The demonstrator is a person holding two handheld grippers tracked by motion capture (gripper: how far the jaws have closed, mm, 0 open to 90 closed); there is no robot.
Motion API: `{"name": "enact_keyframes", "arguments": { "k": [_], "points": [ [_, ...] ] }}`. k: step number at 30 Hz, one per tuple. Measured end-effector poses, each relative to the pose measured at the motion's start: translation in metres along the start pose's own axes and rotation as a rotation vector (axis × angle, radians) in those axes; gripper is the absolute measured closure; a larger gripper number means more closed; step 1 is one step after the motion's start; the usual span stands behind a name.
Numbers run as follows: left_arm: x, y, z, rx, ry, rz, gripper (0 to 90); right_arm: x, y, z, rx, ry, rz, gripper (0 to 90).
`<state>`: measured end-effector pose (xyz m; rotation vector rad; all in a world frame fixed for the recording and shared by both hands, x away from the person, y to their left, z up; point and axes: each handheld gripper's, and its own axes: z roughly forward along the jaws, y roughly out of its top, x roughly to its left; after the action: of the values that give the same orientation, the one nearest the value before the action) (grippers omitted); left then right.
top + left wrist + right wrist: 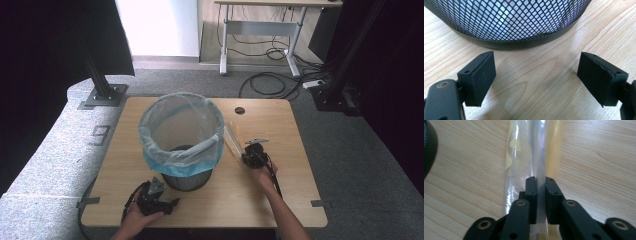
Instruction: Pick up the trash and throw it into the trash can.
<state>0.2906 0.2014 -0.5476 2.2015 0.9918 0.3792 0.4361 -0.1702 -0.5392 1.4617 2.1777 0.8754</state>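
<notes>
The right gripper (541, 185) pinches a long clear wrapper (534, 152) lying on the table, right of centre in the high view, its length pointing to the upper left beside the bin (181, 137); the left gripper (536, 75), jaws spread, sits lower left

A black mesh bin (187, 177) is wearing a pale blue liner (181, 131), and a clear, yellow-tinted wrapper (531, 155) is lying on the light wood-grain table (270, 195).

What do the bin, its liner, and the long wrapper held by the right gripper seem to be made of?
The bin looks like black metal mesh with a matte finish: a diamond grid above a solid rim. The liner seems to be thin bluish plastic film, translucent and folded over the top. The wrapper appears to be clear glossy plastic with yellow tints; what it contains is unclear. The right gripper pinches it.
</notes>
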Motion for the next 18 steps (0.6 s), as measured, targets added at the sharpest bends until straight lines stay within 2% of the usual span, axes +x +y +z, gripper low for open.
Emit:
{"name": "enact_keyframes", "arguments": {
  "k": [6, 7, 8, 12, 18],
  "points": [
    [0.0, 0.0, 0.0, 0.0, 0.0, 0.0, 15.3, -0.004, 0.001, -0.001, -0.006, 0.034, -0.008, 87.6],
    [0.0, 0.0, 0.0, 0.0, 0.0, 0.0, 15.3, -0.006, 0.002, -0.003, -0.016, 0.047, -0.001, 87.8],
    [0.0, 0.0, 0.0, 0.0, 0.0, 0.0, 15.3, -0.009, 0.003, -0.005, -0.03, 0.08, 0.003, 88.0],
    [0.0, 0.0, 0.0, 0.0, 0.0, 0.0, 15.2, -0.012, 0.003, -0.01, -0.039, 0.115, 0.004, 88.1],
    [0.0, 0.0, 0.0, 0.0, 0.0, 0.0, 15.3, -0.015, 0.006, -0.021, -0.082, 0.169, 0.023, 88.2]
  ]
}}
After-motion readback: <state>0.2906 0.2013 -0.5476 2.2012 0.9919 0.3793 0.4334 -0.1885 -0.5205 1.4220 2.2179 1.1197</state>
